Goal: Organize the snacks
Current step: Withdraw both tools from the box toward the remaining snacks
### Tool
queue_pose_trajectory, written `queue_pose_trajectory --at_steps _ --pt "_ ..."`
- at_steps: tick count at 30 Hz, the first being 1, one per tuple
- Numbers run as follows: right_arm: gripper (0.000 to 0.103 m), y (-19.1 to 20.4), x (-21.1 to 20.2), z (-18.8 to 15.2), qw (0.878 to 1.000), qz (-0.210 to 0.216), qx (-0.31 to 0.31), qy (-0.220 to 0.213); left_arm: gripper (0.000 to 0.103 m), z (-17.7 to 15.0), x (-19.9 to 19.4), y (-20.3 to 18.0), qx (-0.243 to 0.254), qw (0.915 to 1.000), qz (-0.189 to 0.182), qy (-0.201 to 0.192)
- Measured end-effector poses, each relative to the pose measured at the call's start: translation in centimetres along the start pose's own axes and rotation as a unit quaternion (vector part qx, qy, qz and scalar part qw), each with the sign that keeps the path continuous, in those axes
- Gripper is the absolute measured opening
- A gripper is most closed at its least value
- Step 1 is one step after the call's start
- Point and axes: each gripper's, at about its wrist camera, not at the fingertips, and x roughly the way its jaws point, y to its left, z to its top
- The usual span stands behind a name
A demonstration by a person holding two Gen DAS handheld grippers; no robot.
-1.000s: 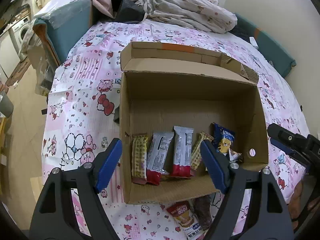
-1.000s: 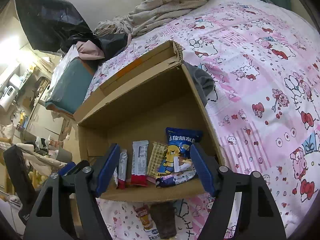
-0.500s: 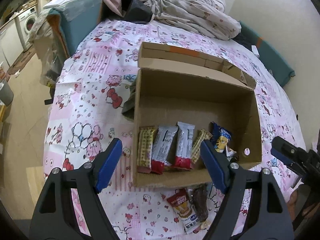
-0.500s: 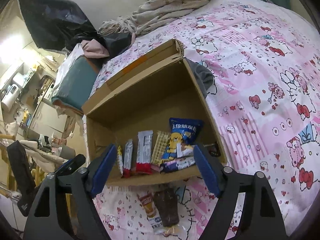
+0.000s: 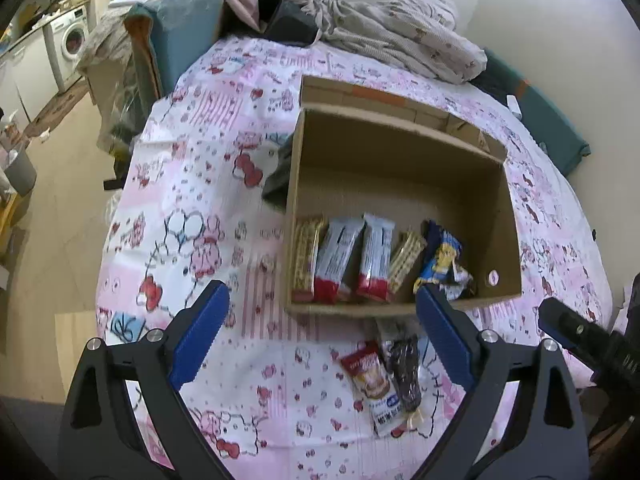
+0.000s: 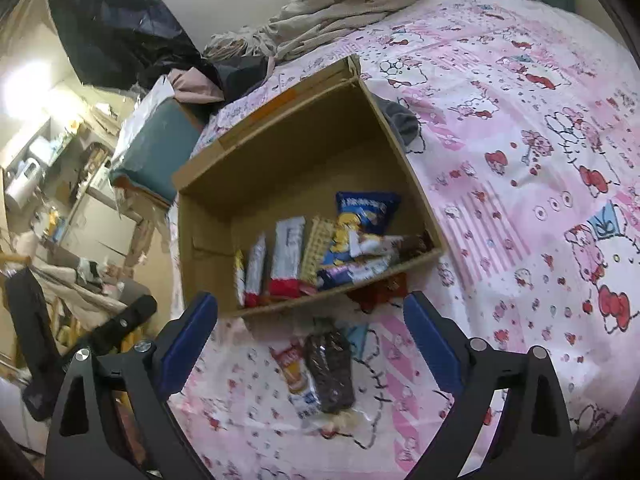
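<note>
While both claws hang wide open and hold nothing, the job looks roughly two-thirds done by my judgement. The left gripper hovers above the pink patterned bedspread, its blue pads spread to either side of the near edge of the cardboard box. The right gripper hovers likewise, with two loose snacks lying just beyond its fingers: a dark brown packet and a red-and-white sachet touching it on its left, both on the bedspread just near of the box. A red wrapper peeks out at the box's near right corner; whether it lies under the box or beside it, I cannot tell.

Inside, along the near wall, a row is already set: wafer bars, two silver-and-red bars, and a blue chip bag at the right, with smaller packets heaped against it. The far half of the box is bare.

Further out, a crumpled blanket lies at the far end, and a dark cloth sits against the box's left wall. Nothing blocks the loose packets.
</note>
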Motion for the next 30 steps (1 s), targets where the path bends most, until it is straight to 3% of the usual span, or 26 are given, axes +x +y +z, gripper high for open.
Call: queue_pose_trajectory --at_steps 4,7,13,20,23,26,30 --pt "0.097 -0.5 0.2 -1.8 1.000 0.006 0.009 0.003 0.093 -1.3 0.6 0.3 -0.007 0.9998 0.011 0.016" --pt "0.097 -0.7 0.4 -2.8 1.000 -0.016 -0.002 0.001 0.093 -2.2 0.9 0.5 -0.014 0.9995 0.015 0.025" --pt "0.097 -0.6 -0.4 -3.2 0.998 -0.052 -0.033 -0.031 0.093 -3.4 1.3 0.5 -0.016 0.9990 0.024 0.033" --pt "0.097 -1.0 -0.3 -2.6 0.997 -0.058 -0.024 -0.036 0.093 -4.6 1.5 1.0 -0.032 0.9968 0.054 0.049" --pt "0.097 -2.2 0.0 -2.4 0.999 -0.041 0.013 -0.024 0.093 -5.4 2.3 0.5 -0.026 0.9949 0.073 0.064" --pt "0.097 -3.9 0.3 -2.4 0.997 -0.002 0.072 -0.008 0.093 -6.8 3.6 -0.8 -0.016 0.9933 0.068 0.091" --pt "0.097 -5.2 0.2 -2.5 0.993 0.014 0.117 -0.003 0.092 -9.1 5.7 -3.4 -0.008 0.9905 0.067 0.120"
